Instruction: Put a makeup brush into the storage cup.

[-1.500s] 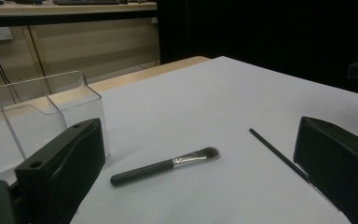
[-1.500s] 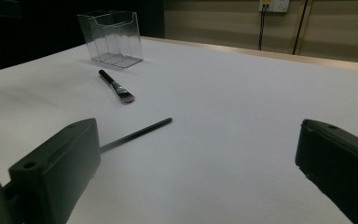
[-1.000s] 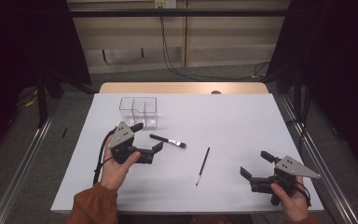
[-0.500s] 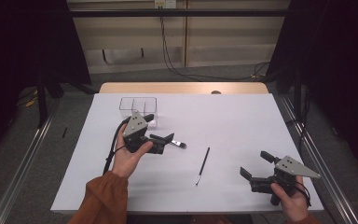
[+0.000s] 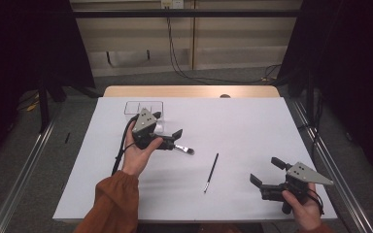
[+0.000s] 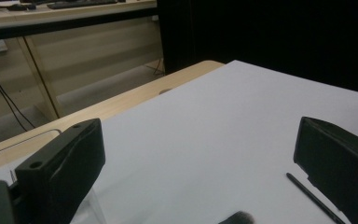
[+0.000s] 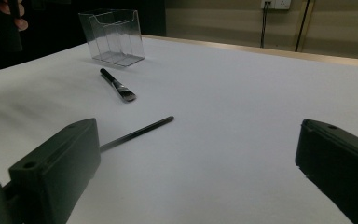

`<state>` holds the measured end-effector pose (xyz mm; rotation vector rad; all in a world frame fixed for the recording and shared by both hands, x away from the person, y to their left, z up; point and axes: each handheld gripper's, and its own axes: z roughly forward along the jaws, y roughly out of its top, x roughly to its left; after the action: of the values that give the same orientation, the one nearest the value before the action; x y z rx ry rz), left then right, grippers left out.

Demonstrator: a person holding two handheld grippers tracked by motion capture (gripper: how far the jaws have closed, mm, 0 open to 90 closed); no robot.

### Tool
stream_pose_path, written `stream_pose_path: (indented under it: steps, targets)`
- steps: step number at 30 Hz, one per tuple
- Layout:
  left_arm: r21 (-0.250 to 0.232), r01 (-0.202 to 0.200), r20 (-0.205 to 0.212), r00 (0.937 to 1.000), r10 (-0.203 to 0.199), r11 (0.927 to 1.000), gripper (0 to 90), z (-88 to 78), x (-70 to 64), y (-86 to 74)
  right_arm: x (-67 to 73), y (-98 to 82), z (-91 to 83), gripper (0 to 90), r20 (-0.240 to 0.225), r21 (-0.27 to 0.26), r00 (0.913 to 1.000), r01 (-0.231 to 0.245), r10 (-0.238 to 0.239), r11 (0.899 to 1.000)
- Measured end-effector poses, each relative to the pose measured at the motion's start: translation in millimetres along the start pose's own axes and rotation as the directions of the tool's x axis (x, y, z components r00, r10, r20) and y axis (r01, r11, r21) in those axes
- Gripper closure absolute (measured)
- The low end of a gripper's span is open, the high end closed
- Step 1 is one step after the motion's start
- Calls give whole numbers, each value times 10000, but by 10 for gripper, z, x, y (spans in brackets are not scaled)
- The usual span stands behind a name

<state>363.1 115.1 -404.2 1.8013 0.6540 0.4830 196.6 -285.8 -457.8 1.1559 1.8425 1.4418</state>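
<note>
Looks like the reach-in step: the left hand-held gripper (image 5: 170, 137), jaws spread and empty, is hovered over the short brush (image 5: 184, 149) at the surface's 10 o'clock, so lowering and clamping is probably called for next.

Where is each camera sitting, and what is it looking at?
High view: above the person's side, looking down on the table; both forearms, left gripper, right gripper.
Left gripper view: rides the left gripper, facing across the table; its open jaws, brush tip.
Right gripper view: low, facing the clear organizer; open jaws.
Shared: short brush and thin brush.
</note>
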Motion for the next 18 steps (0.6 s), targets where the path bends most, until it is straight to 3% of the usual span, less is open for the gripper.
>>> stream_pose_path:
  steps: [6, 11, 16, 18]
  targets:
    - [531, -82, 235, 9997, 70, 9986, 23, 78, 54, 63, 1, 1, 0, 0, 26, 10, 10000, -30, 30, 10000]
    - [1234, -378, 481, 9983, 321, 9916, 24, 104, 10, 154, 5, -4, 6, 0, -1, 50, 10000, -24, 24, 10000]
    - [1745, -630, 644, 9965, 524, 9826, 26, 139, 14, 210, 13, -1, 5, 0, -35, 51, 10000, 27, -27, 10000]
    - [2133, -859, 748, 9946, 714, 9732, 26, 162, 12, 229, 10, -2, 5, 0, -23, 52, 10000, 33, -33, 10000]
